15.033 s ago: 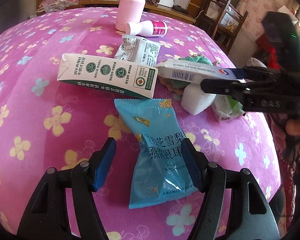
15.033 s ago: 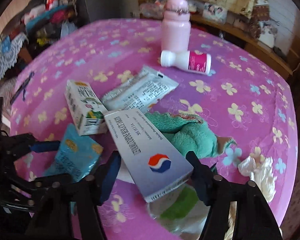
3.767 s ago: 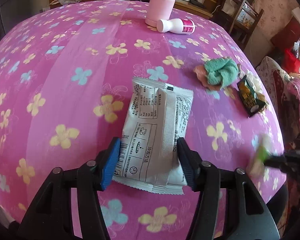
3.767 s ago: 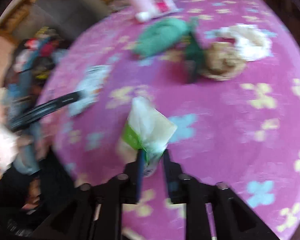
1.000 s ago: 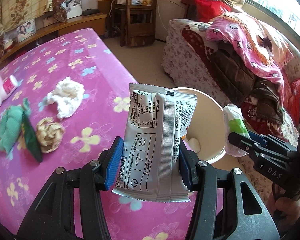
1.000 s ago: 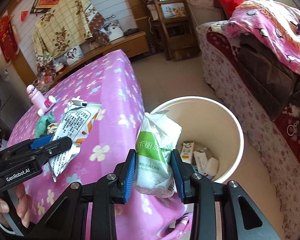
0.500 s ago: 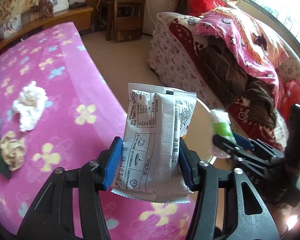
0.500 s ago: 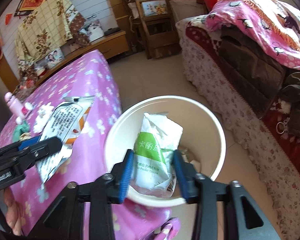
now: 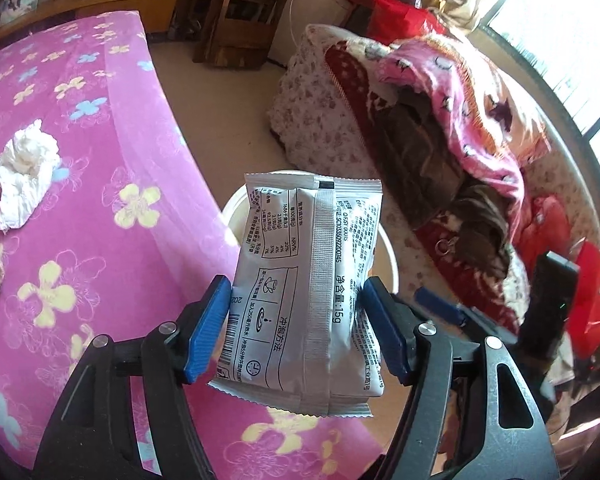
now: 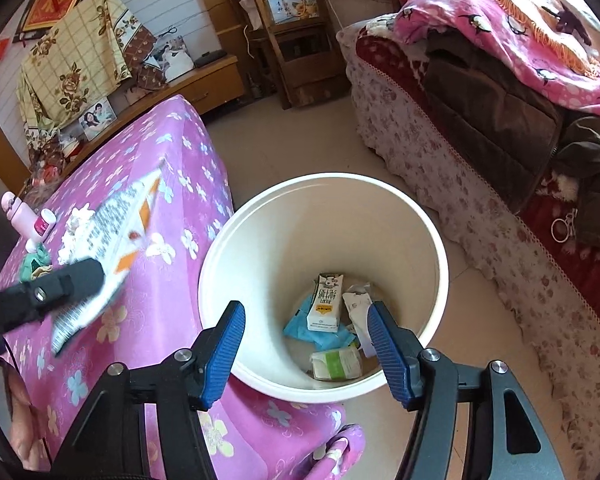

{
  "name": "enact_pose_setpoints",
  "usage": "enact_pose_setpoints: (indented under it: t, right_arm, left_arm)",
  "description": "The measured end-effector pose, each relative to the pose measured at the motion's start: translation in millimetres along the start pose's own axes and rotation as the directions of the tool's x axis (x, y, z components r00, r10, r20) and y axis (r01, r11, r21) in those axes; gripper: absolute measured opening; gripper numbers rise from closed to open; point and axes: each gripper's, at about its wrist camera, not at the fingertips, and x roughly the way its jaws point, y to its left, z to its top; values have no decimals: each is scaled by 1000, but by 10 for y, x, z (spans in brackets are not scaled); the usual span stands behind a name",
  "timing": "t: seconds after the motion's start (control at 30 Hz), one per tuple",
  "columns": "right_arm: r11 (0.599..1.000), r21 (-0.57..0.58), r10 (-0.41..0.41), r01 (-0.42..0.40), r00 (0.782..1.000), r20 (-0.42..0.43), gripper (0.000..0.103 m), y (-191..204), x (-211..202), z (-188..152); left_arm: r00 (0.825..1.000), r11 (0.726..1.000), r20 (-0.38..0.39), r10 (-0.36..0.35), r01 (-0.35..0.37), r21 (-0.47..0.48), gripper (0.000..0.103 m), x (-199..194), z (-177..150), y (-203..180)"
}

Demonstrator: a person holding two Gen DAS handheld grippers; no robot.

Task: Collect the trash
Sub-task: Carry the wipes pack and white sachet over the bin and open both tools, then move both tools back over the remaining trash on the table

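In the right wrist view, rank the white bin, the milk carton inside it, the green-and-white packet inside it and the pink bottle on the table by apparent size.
1. white bin
2. milk carton
3. green-and-white packet, close to the carton
4. pink bottle, though it stands farther away, so it may only look smallest

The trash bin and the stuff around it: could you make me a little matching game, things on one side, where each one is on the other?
Things:
1. silver packet
2. green-and-white tissue pack
3. crumpled white tissue
4. right gripper

Places or states:
A. lying on the pink flowered tablecloth
B. open, over the white bin
C. clamped in the left gripper
D. lying at the bottom of the bin

Pairs: 1-C, 2-D, 3-A, 4-B
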Motion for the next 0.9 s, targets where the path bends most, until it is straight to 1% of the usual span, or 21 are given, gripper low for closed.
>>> enact_pose_setpoints:
  t: [0.13,0.17,0.3,0.4,0.47,0.57,0.63,0.87,0.9]
  right_arm:
    - [1000,10,-2,2,1000,7,61,-34,-53,0]
    - [1000,12,-1,1,1000,8,61,-41,-64,6]
    - [1000,20,6,-6,1000,12,61,-52,-109,11]
    - [1000,15,12,-12,1000,5,61,-21,-106,-7]
    - [1000,7,15,-15,1000,-3,62,19,-98,-24]
    - [1000,-2,24,-24,1000,-8,62,92,-94,-42]
    - [999,-12,32,-32,999,-12,62,163,-95,-62]
    - [996,-67,63,-64,998,-12,62,523,-151,-96]
    - [995,-75,68,-69,998,-12,62,572,-158,-96]
  left_arm:
    - [999,999,23,-45,46,-24,68,-59,50,10]
    - [999,998,23,-47,48,-28,68,-59,56,12]
    - [1000,1000,18,-15,16,-26,68,-60,38,38]
    - [999,999,17,35,-35,-20,68,-90,-10,87]
    - [997,997,15,82,-82,-13,68,-115,-42,120]
    - [991,992,27,129,-129,-7,68,-187,-97,194]
    - [984,984,37,177,-177,-2,68,-253,-137,255]
    - [962,963,58,268,-268,-7,68,-484,-269,472]
    - [956,958,66,285,-285,-9,68,-542,-298,516]
